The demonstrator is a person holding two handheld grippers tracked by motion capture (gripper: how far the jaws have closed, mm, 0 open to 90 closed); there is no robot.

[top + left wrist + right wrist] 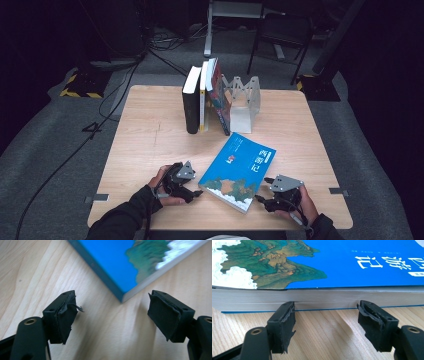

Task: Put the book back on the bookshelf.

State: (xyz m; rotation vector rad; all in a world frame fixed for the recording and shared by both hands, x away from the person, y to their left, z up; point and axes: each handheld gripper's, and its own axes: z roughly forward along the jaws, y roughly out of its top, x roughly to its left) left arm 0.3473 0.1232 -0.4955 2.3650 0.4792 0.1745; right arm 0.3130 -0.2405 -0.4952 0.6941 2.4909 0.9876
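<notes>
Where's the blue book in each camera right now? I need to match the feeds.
High view: blue book lies flat at centre front, between both grippers.
Left gripper view: its corner at top centre, ahead of the open jaws.
Right gripper view: its page edge across the top.
Shared landmark: the wooden table.

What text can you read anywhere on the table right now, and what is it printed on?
"游记": the white characters whole in the right gripper view, on the cover of the blue book; a third is cut off by the frame edge.
Small white print above them: too small to read.
White label under the title: blurred.
Upright books: nothing on their covers or spines is legible.
</notes>
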